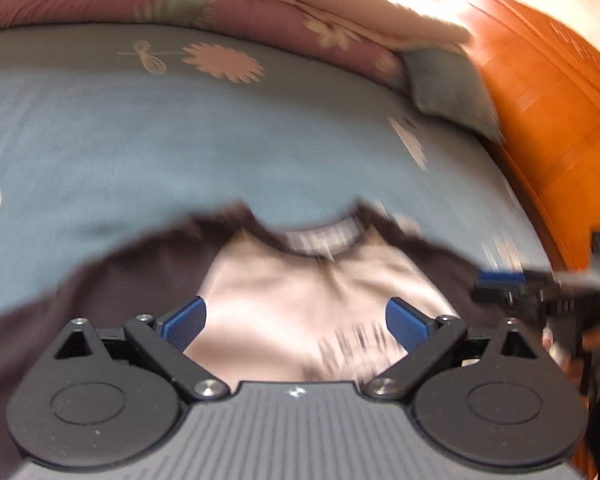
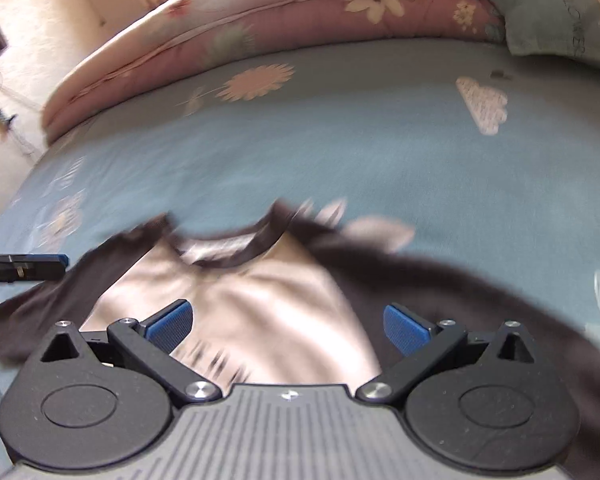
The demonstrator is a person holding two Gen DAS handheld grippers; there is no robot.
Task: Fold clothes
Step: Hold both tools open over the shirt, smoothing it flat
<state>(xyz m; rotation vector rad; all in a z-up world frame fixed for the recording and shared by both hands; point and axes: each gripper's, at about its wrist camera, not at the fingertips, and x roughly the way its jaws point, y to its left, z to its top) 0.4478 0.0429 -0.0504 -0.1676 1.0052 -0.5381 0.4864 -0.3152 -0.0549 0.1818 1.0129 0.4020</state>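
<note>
— Brown-sleeved, cream-fronted cotton T-shirt: where?
— Flat on the pale blue flowered bedsheet, collar at twelve o'clock.
— Left black gripper?
— Blue pads spread wide over the cream chest, gripping nothing.
— Right black gripper?
— Equally wide, likewise empty, over the same shirt.

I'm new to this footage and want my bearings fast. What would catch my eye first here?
A two-tone shirt, pale front with dark brown sleeves, lies spread on the blue flowered bedsheet, collar toward the far side. The left gripper and right gripper both hang open over its pale front. Behind it, a folded pink floral quilt runs along the bed's far edge.
</note>
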